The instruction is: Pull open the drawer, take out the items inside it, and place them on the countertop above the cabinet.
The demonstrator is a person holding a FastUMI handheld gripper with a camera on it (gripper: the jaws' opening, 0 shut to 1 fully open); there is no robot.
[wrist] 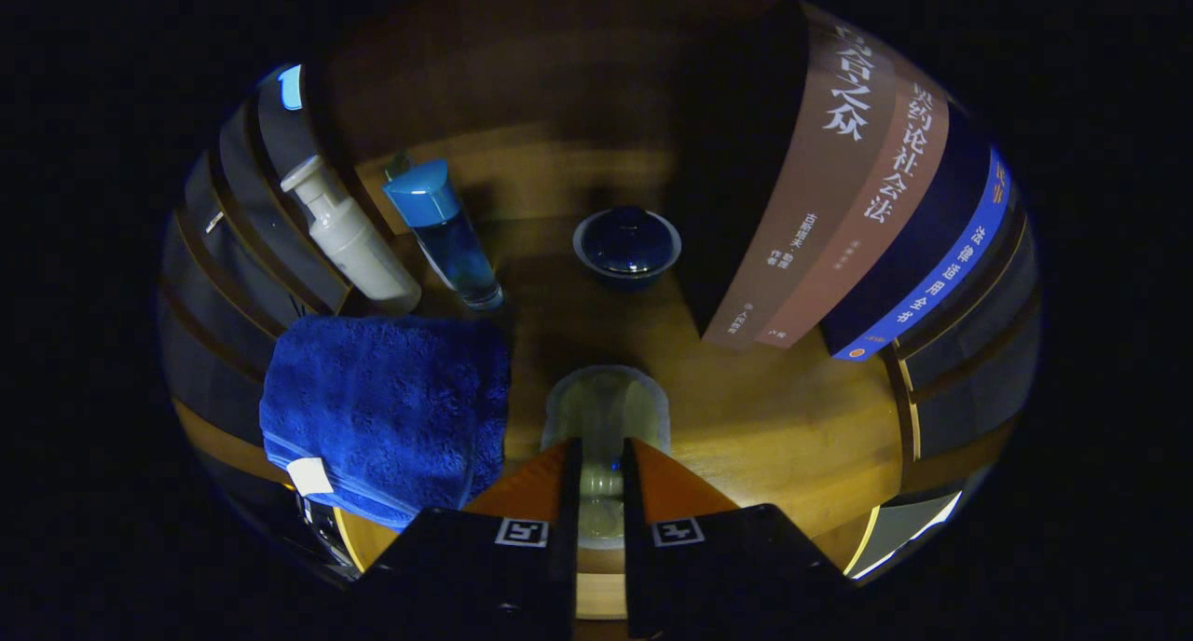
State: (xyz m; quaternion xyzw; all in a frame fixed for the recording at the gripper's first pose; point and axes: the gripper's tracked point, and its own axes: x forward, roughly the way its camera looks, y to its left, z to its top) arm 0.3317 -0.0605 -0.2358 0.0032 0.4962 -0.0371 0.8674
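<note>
gripper nearly closed, seemingly clamping a pale cup, mouth facing forward.

Dim, warm-lit centre, fisheye-warped edges

Hand-held gripper fingers clamp a pale lidded cup on the countertop.

Towel left of fingers, two bottles behind it, lidded bowl ahead, books perhaps leaning right.
</note>
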